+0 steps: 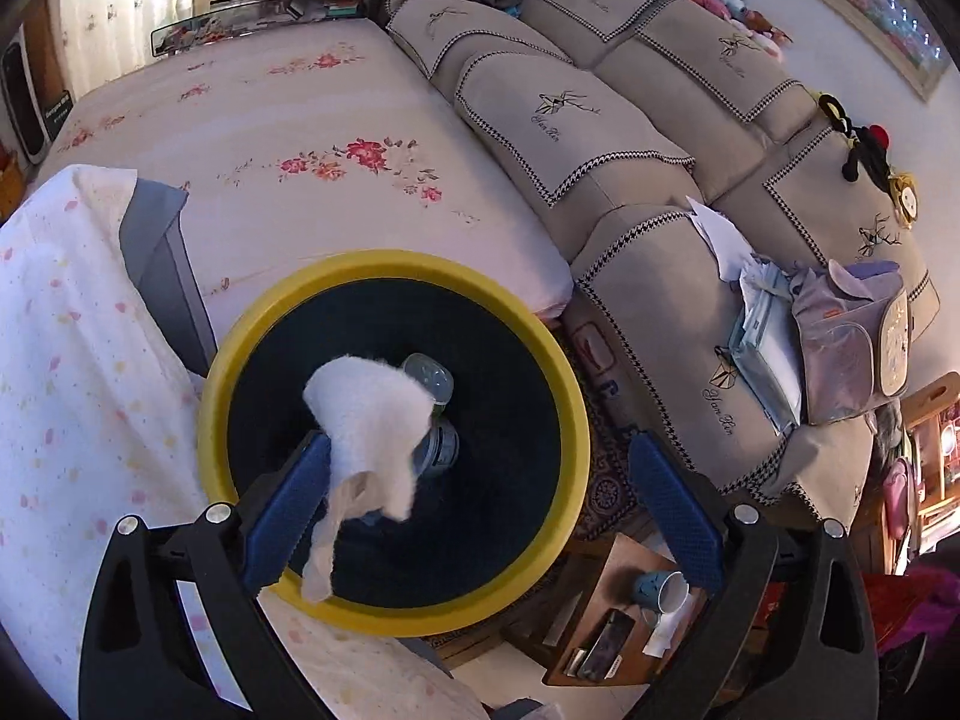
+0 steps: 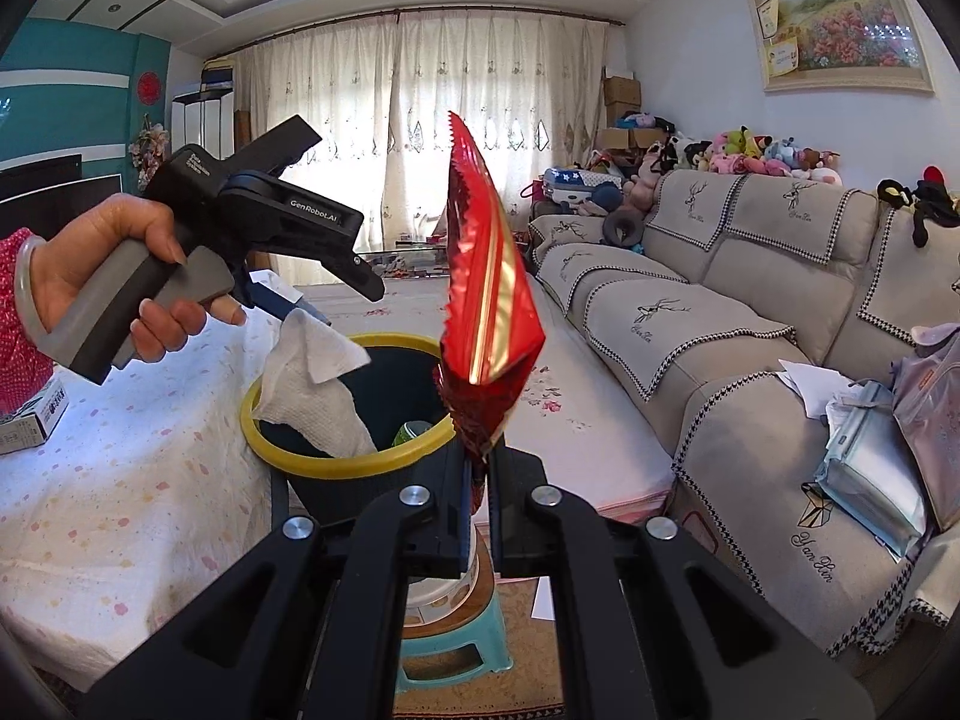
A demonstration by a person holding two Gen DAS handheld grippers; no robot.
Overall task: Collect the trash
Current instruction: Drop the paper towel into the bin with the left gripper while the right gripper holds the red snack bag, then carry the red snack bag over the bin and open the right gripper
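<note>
Your left gripper (image 1: 480, 498), jaws wide, tissue (image 1: 366, 426) clinging, hung over the bin (image 1: 540, 324); your clamped wrapper (image 2: 489, 300) had it at eleven o'clock.

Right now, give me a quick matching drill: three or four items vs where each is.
Items:
1. paper towel
2. red foil wrapper
3. plastic bottle
4. blue mug

Places:
A. lying inside the yellow-rimmed bin
B. on its side on the low wooden table
C. pinched in the right claw
D. hanging off one finger of the open left claw

Pairs: 1-D, 2-C, 3-A, 4-B
</note>
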